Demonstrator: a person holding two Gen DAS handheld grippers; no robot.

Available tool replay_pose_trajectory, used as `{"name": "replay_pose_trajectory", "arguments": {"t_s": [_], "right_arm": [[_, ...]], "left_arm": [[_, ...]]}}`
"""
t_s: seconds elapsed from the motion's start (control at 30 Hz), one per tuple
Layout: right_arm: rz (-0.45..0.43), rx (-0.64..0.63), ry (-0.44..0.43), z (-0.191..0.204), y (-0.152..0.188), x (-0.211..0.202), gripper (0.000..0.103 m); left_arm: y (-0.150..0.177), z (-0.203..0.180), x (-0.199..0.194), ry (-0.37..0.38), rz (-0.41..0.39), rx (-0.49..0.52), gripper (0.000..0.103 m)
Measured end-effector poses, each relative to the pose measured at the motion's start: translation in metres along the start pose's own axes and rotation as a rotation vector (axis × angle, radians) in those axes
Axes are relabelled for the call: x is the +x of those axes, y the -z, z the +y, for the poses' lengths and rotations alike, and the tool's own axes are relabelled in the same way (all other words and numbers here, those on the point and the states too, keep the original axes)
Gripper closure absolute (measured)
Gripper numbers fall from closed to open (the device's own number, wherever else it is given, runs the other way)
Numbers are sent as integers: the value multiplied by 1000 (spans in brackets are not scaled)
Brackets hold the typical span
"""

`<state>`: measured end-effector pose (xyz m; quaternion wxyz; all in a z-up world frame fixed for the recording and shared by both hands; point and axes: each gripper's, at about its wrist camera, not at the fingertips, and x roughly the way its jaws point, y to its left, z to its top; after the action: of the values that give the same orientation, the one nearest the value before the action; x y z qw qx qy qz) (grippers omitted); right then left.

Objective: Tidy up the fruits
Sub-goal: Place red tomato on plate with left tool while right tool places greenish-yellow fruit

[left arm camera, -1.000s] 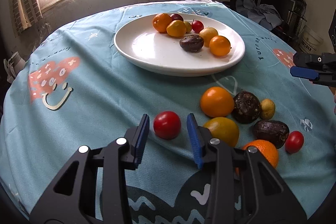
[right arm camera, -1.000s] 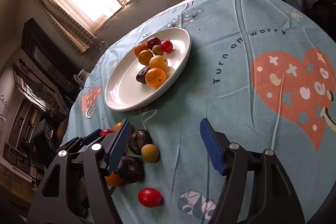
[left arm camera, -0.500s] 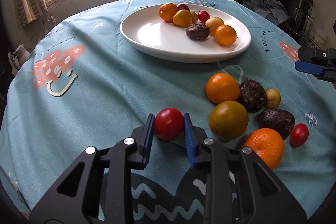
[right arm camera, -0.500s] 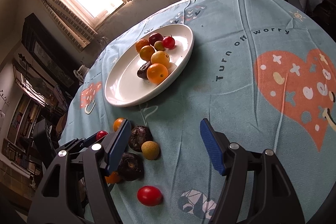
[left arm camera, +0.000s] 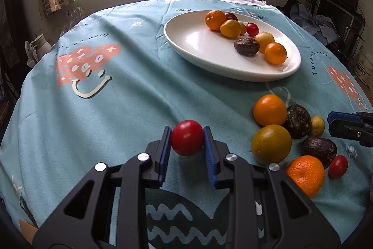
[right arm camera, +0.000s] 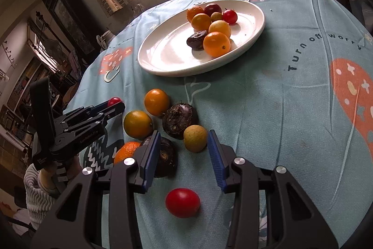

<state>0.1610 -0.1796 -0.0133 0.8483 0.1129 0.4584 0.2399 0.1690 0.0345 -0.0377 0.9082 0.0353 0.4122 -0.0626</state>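
Left hand-held gripper (left arm camera: 187, 140) clamped on a round red cherry tomato (left arm camera: 187, 141), lifted clear of the teal-clothed bench (left arm camera: 139, 90). Right hand-held gripper (right arm camera: 184, 151) spread wide, empty, above loose fruit near the bench's front edge.

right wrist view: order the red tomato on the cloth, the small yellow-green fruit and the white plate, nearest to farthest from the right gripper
1. Small yellow-green fruit: just ahead of the right gripper, between its fingertips.
2. Red tomato: on the cloth, further back between the fingers.
3. White plate: far ahead, holding fruit.
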Motion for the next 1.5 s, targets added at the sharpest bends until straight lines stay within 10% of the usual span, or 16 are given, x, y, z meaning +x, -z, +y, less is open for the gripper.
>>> {"name": "replay_pose_trajectory", "arguments": {"t_s": [0.43,0.7,1.03,1.3,1.37,1.5], "right_arm": [[24,7,48,-6,1,22,79],[-100,58,25,-16,-9,-13,79],[-210,79,44,-10,-80,-34,78],[-63,43,19,9,-113,49,78],[-33,52,57,4,-116,58,78],[-63,82,71,-6,-115,49,77]], "left_arm": [[2,-4,8,-5,24,17,75],[-6,-6,-20,-2,-98,8,75],[-80,-30,-21,0,-177,-15,75],[-99,-32,28,-16,-120,-53,74],[-98,-28,34,-20,-107,-58,51],[-97,-27,31,-8,-125,-54,44]]}}
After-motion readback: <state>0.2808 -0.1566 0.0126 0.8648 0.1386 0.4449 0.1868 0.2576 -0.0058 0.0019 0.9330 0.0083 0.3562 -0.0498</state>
